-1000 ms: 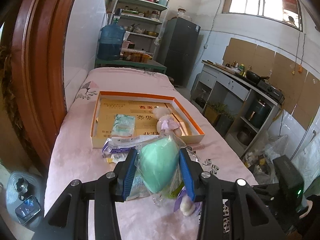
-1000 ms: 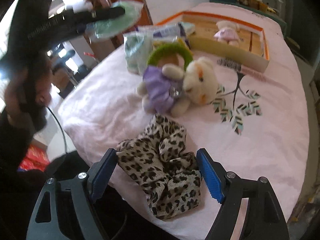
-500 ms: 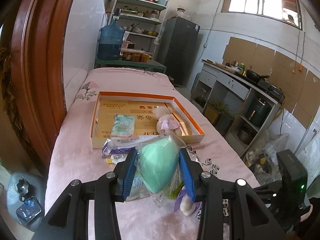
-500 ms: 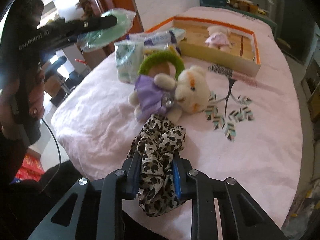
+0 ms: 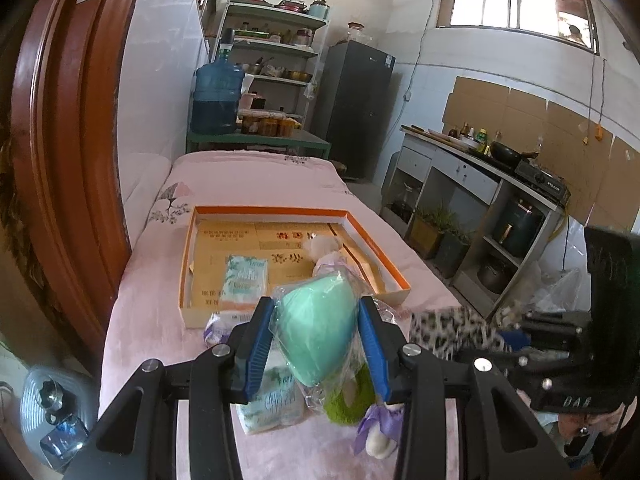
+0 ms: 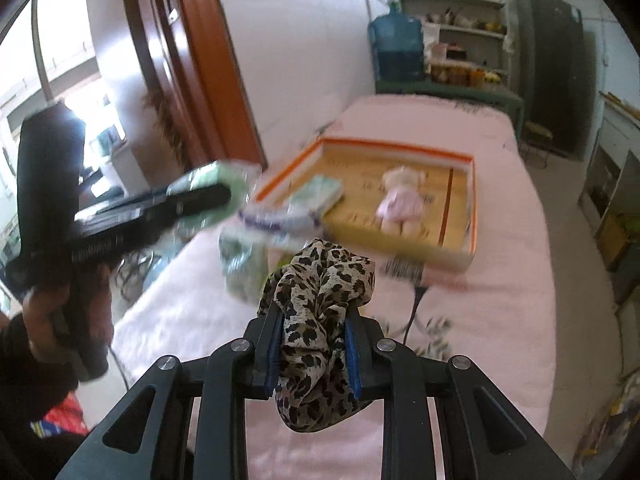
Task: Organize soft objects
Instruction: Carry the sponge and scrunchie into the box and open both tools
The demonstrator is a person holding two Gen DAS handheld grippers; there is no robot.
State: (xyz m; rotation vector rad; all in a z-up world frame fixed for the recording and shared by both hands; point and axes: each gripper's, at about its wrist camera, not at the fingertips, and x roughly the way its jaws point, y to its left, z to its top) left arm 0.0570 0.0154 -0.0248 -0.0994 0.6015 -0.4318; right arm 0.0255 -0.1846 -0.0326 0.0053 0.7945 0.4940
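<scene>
Left hand-held gripper [image 5: 316, 344] clamped on a mint-green soft pad in a clear plastic wrap [image 5: 318, 332], held up off the bed [image 5: 136, 320] over its near end. Right hand-held gripper [image 6: 314, 350] clenched on the leopard-print scrunchie [image 6: 320, 292], fabric bunched between the blue pads [image 6: 272, 354] and spilling out above and below them, clear of the pink bedcover. Orange-rimmed shallow box [image 5: 376, 252] sits mid-bed; inside it a small plush in a pink outfit [image 6: 398, 200] toward the right side and a pale green tissue pack [image 5: 244, 276] toward the left. Just outside the box's near wall: a wrapped white-and-purple packet [image 6: 276, 224], another green tissue pack [image 5: 274, 404] and a plush with a green hood and purple dress [image 5: 360, 408], partly hidden behind the left gripper's fingers. Right-wrist view is motion-blurred (packet details unreadable). A bare hand [image 6: 52, 312] with a dark sleeve grips the left gripper's handle at the bed's left edge.
</scene>
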